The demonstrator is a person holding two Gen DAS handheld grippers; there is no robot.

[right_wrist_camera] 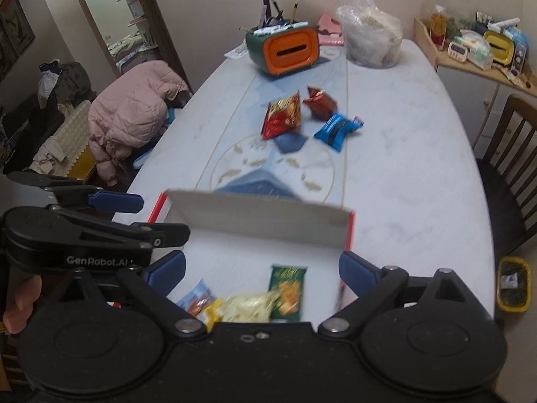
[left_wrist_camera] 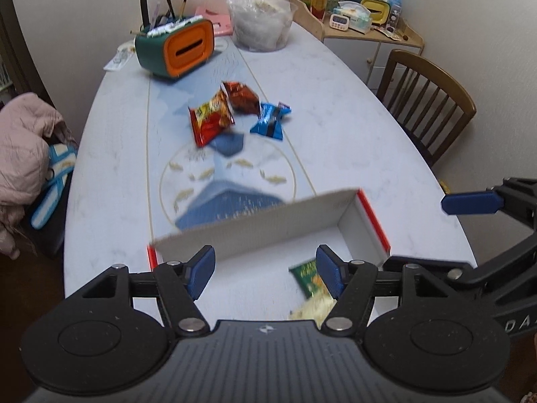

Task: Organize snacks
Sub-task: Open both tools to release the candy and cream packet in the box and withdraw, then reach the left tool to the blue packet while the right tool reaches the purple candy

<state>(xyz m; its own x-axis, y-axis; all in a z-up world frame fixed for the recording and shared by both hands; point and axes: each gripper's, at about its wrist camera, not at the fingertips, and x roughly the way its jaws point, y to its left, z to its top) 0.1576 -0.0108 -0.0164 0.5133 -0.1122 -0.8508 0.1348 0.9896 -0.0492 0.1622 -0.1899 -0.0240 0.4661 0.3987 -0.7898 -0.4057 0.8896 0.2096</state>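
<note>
Snacks: three packets (right_wrist_camera: 308,117) lie well ahead of both grippers; others (right_wrist_camera: 265,299) lie in the white box (left_wrist_camera: 268,225) directly beneath my jaws. Left gripper (left_wrist_camera: 266,268) and right gripper (right_wrist_camera: 261,268) stand apart, holding nothing. I judge one deposit complete; next, reach forward for a remaining packet.

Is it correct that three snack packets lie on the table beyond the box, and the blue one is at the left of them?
Not quite. Three packets do lie beyond the box, but the blue packet is at the right of them, as the left wrist view shows; the red packet is at the left.
</note>
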